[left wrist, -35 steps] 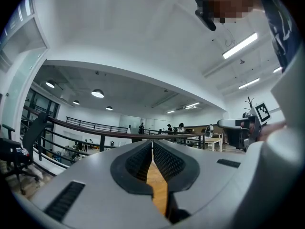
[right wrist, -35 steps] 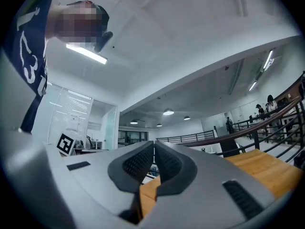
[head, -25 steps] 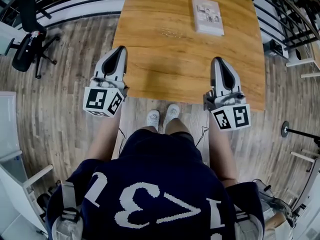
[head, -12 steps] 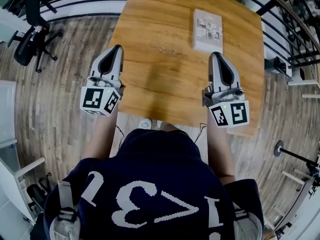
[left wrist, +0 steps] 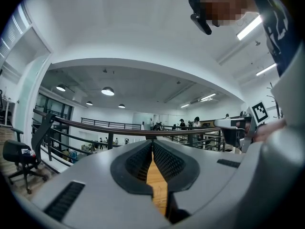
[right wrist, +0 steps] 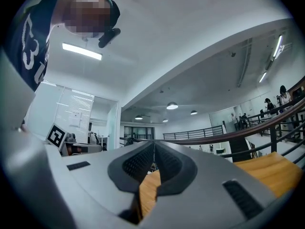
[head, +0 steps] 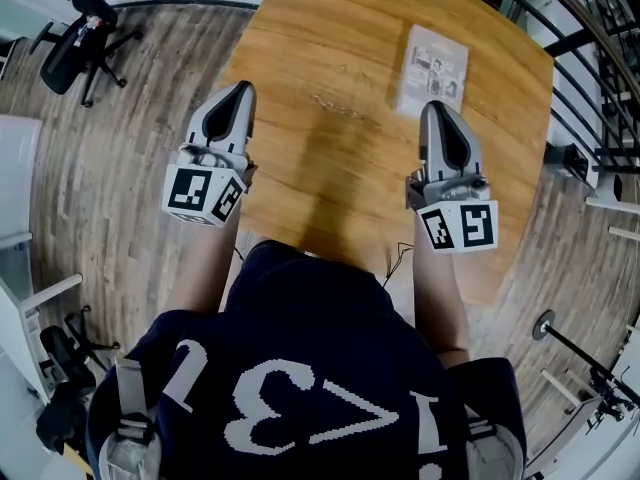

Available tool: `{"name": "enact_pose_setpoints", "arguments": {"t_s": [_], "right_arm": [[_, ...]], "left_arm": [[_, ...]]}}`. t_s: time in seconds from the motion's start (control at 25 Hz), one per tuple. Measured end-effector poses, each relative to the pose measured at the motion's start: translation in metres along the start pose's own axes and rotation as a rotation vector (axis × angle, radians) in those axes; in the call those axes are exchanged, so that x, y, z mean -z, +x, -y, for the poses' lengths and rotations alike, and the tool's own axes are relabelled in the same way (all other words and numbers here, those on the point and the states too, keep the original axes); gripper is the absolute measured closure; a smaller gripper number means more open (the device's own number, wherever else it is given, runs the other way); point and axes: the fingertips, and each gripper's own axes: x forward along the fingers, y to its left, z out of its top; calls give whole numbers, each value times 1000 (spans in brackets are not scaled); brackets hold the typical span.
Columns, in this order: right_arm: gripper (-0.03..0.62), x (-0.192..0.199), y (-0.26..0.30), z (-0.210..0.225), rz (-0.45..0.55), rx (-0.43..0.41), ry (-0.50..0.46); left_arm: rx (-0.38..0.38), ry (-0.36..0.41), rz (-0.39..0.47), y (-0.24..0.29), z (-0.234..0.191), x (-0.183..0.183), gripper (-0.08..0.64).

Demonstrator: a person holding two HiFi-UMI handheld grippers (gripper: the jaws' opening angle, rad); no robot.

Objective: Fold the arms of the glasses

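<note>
In the head view a faint, thin-framed pair of glasses (head: 341,105) lies on the wooden table (head: 330,183), between my two grippers and a little ahead of them. My left gripper (head: 241,90) hovers at the table's left edge, left of the glasses, jaws shut and empty. My right gripper (head: 435,108) is over the table to the right of the glasses, also shut with nothing in it. In the left gripper view the left gripper (left wrist: 152,142) shows closed pads over wood. The right gripper (right wrist: 154,143) looks the same in its own view. Neither gripper view shows the glasses.
A flat white box (head: 437,68) with printed pictures lies on the table just beyond the right gripper. A black office chair (head: 75,48) stands on the plank floor at the far left. Dark railings (head: 590,28) run past the table's far right corner.
The person has stepped up to the table, and both grippers have moved forward over its near part. The glasses and white box now lie closer to the gripper tips. Both jaws stayed shut.
</note>
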Motion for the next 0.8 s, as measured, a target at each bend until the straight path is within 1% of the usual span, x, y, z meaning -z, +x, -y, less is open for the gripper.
{"name": "enact_pose_setpoints", "arguments": {"t_s": [0.28,0.48,0.56,0.68,0.8], "right_arm": [[563,18,20,1,-53,20,-28],[561,59,37,-14,-155,6,-15],[561,81,44,-25,-214,-9,-72],[560,117,55,-41,-334,-40,-217],[518,158,65,-53,-458,-75,-308]], "left_arm": [[54,-16,-18,20,-2,13,538],[86,-35,-37,35,-10,30,538],[98,-40,-43,40,-14,36,538],[115,-50,-56,46,-19,45,538],[135,-56,-73,49,-21,55,538]]}}
